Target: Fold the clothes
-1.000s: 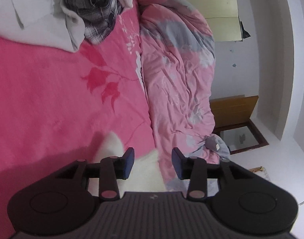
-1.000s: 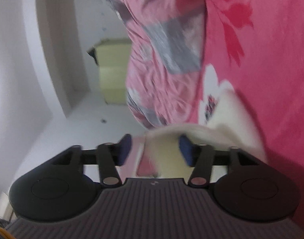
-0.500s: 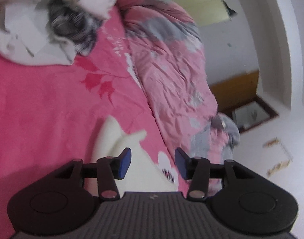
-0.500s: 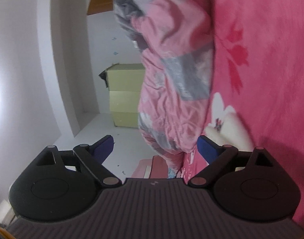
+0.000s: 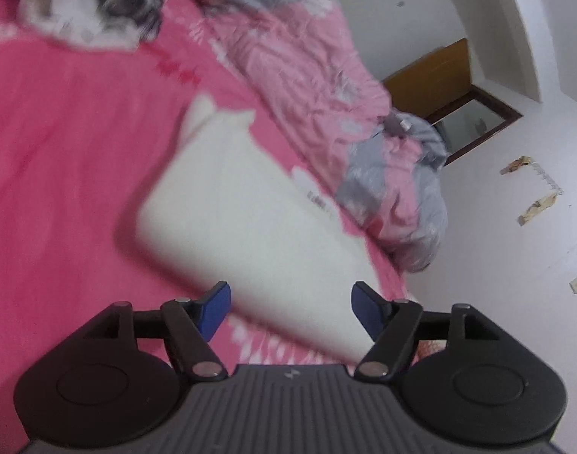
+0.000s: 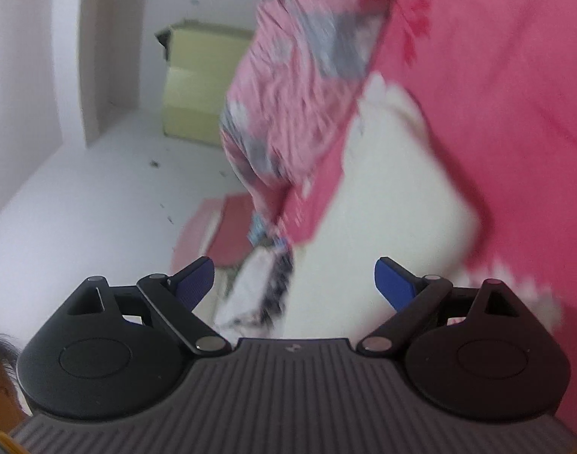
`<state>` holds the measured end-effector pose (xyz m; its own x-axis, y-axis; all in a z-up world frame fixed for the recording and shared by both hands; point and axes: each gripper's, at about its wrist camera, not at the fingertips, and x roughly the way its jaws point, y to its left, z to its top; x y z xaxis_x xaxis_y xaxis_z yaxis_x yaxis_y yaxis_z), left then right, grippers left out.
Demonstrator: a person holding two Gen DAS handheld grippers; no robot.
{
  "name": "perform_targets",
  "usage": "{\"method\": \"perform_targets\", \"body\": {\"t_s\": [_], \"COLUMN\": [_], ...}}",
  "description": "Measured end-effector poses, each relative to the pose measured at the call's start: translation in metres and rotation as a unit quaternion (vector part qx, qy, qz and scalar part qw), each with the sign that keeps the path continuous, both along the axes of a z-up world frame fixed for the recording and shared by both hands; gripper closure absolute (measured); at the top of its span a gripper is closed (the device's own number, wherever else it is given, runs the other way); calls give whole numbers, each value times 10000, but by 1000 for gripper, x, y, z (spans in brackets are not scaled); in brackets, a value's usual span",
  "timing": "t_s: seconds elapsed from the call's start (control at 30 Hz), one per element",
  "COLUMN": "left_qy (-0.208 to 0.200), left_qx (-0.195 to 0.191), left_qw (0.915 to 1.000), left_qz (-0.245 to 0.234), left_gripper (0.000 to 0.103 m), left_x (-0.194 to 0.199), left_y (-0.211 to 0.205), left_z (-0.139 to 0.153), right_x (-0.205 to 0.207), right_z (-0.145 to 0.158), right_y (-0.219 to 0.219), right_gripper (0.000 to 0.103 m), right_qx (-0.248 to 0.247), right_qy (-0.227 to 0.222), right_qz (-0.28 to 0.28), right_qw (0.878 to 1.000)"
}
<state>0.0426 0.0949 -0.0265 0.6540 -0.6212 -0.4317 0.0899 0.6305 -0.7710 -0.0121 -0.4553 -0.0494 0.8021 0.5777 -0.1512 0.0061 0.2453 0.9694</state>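
**Cream garment lies folded on the pink bed, both grippers spread above it**

The cream garment (image 5: 250, 227) sits on the bed as a smooth, long slab, and I read it as already folded, though motion blur softens its edges. It rests on the pink bedsheet (image 5: 61, 151), running from mid-frame down toward my left hand-held gripper (image 5: 290, 310).

Going left to right in the left wrist view: at the far upper left I see a heap of other clothes (image 5: 99, 3), white and dark patterned, well apart from the cream piece. Then comes the open sheet, then the cream garment, then a crumpled pink and grey quilt (image 5: 326, 87) just beside its far edge. Beyond the quilt stands a wooden-framed mirror (image 5: 473, 121) against the white wall. My left hand-held gripper hangs over the near end of the garment, its blue pads spread wide with nothing between them.

In the right wrist view, left to right: a pale yellow cabinet (image 6: 197, 87) by the wall, red flat items on the floor (image 6: 228, 234), the quilt (image 6: 300, 94) hanging over the bed's edge, the cream garment (image 6: 394, 208), and the sheet (image 6: 515, 75). My right hand-held gripper (image 6: 294, 282) is spread wide too, gripping nothing. Below it I see a blurred patterned cloth (image 6: 262, 291).
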Motion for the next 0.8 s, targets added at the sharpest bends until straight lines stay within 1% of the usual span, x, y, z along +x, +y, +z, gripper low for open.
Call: {"method": "perform_targets", "body": {"t_s": [0.07, 0.13, 0.23, 0.37, 0.5, 0.53, 0.67, 0.8], "left_qy": [83, 116, 135, -26, -228, -273, -453, -621], "left_qx": [90, 177, 288, 248, 261, 295, 430, 563], "left_qw": [9999, 9997, 9990, 9985, 9972, 9967, 9947, 9922], "left_qz": [43, 138, 318, 492, 670, 698, 813, 928], "left_gripper": [31, 31, 31, 31, 31, 31, 31, 33], "left_x": [-4, -5, 0, 15, 28, 31, 43, 54], "left_y": [-4, -5, -5, -5, -10, -12, -22, -31], "left_z": [-9, -17, -28, -37, -41, -41, -41, -41], "right_x": [-10, -10, -1, 17, 33, 37, 55, 68], "right_z": [-10, -20, -25, -21, -23, -23, -25, -27], "right_y": [11, 21, 34, 44, 48, 48, 47, 44], "right_gripper": [11, 11, 11, 8, 7, 5, 1, 1], "right_qx": [12, -97, -580, -958, -1052, -1050, -1143, -1164], "right_qy": [266, 558, 876, 866, 819, 791, 628, 443], "right_qz": [50, -1, -133, -435, -814, -889, -972, -1010], "right_qw": [9996, 9984, 9944, 9907, 9877, 9873, 9867, 9871]}}
